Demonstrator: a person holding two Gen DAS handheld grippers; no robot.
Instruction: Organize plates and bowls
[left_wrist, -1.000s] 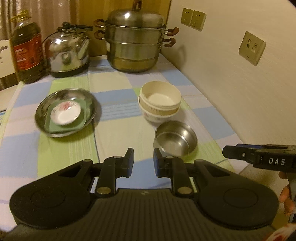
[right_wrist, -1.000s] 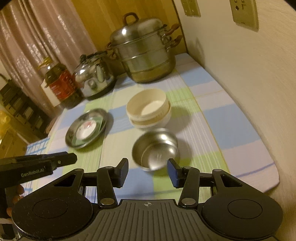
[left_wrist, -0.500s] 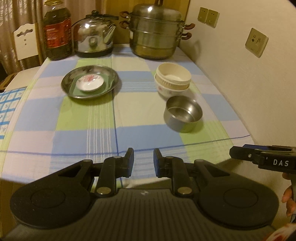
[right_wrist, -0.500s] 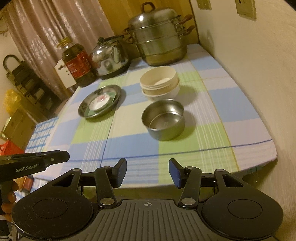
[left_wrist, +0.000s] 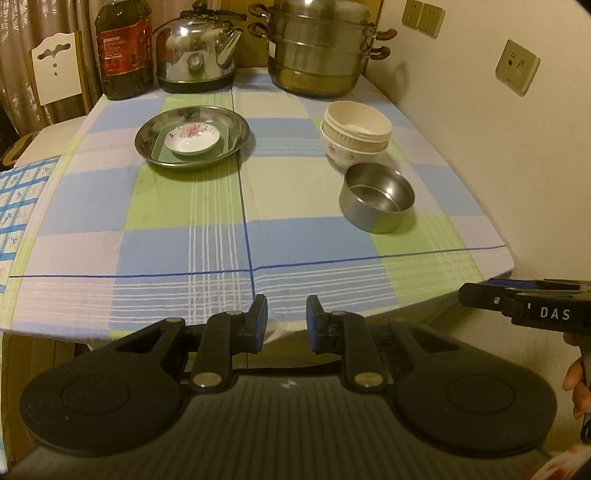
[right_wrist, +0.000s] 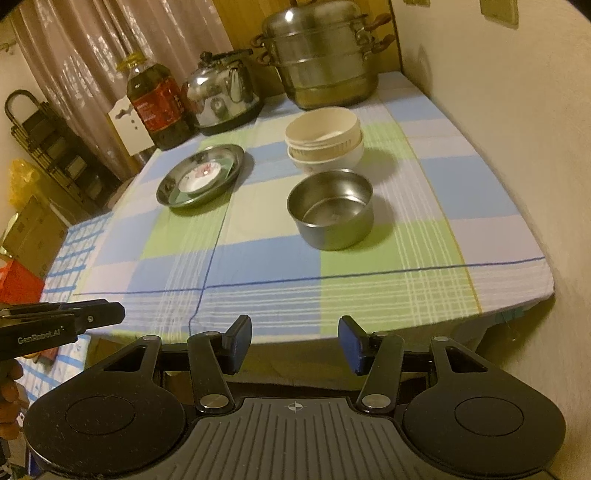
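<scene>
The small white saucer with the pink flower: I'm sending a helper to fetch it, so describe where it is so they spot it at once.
On the checked tablecloth, in front of the dark oil bottle and shiny steel kettle, sits a wide shallow round steel plate. In it lies a green square plate, and the small white saucer rests on that. It alone there is white with pink flowers.

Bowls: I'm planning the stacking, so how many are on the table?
3: a cream bowl nested in a flowered bowl, and a steel bowl in front. More may hide inside the stack.
</scene>
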